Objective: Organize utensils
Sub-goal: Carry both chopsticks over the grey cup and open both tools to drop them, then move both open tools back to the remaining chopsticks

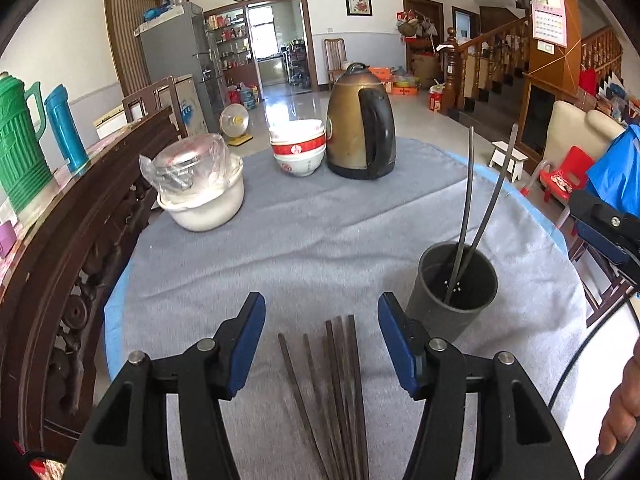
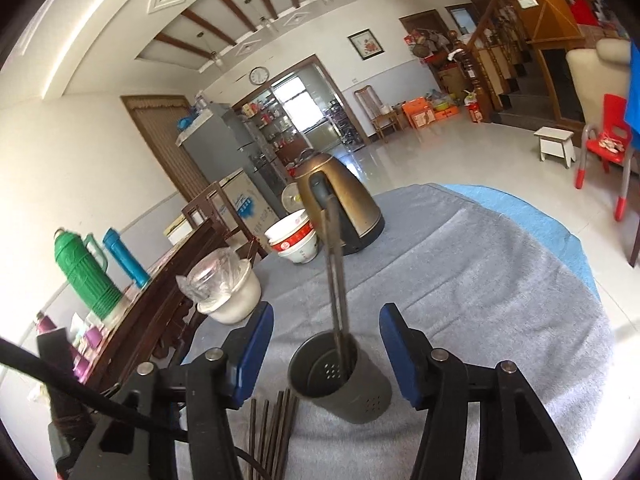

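Note:
Several dark chopsticks (image 1: 340, 392) lie fanned on the grey cloth, between and just below my left gripper's (image 1: 322, 340) open, empty jaws. A dark grey utensil holder (image 1: 454, 288) stands upright to their right with two chopsticks (image 1: 480, 204) leaning in it. In the right wrist view, my right gripper (image 2: 326, 354) is open and empty, with the holder (image 2: 340, 376) between its jaws and a little ahead. The loose chopsticks (image 2: 274, 428) lie at the holder's left.
A round table under a grey cloth (image 1: 320, 232) holds a brass kettle (image 1: 360, 124), stacked red-and-white bowls (image 1: 298, 148) and a white pot with a bagged glass lid (image 1: 200, 188). A dark wooden bench back (image 1: 80, 248) stands at the left, with a green thermos (image 1: 18, 148).

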{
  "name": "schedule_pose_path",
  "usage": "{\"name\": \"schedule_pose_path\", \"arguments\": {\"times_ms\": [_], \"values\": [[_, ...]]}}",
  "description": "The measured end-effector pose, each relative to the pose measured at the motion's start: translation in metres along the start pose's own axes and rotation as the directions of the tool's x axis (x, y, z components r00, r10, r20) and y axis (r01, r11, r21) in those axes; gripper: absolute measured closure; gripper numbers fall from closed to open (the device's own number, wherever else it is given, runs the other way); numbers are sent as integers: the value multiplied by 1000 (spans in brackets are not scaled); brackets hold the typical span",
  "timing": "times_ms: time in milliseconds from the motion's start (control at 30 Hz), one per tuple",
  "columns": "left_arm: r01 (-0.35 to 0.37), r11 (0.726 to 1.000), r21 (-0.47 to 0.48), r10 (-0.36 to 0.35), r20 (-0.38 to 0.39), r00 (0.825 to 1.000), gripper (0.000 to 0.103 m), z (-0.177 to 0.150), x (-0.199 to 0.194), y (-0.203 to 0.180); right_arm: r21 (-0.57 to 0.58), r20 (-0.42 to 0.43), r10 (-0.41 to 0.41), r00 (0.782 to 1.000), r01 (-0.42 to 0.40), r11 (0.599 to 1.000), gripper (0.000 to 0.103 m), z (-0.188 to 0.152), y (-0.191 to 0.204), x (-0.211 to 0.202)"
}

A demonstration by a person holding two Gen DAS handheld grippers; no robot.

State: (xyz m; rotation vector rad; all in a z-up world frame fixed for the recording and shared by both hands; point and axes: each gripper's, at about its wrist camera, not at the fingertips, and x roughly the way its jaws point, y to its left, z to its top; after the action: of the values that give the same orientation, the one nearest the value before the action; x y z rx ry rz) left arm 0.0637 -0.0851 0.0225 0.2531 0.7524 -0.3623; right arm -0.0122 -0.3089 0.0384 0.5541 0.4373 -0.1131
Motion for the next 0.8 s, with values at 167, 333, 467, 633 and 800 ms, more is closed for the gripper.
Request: {"name": "schedule_pose_path", "arguments": {"times_ms": [167,333,467,633,800], "values": [[4,1000,-7,-4,-9,1000,43,-7,2,3,-53,-34,26,999,-28,998,52,-11,16,-3],[17,1000,-19,-17,-22,1000,43,-13,4,8,-93,-85,40,996,-48,995,58,-25,30,4],[26,999,-35,-27,-39,999,43,-19,10,15,-104,-129,39,991,-53,993,59,-36,39,14],[29,997,-68,-35,-86,996,43,-30,25,31,-133,-197,22,980,-49,990,59,-53,48,32],[25,989,-148,-49,-158,986,43,-41,47,62,-150,-292,3,956,-49,987,61,-74,56,56]]}}
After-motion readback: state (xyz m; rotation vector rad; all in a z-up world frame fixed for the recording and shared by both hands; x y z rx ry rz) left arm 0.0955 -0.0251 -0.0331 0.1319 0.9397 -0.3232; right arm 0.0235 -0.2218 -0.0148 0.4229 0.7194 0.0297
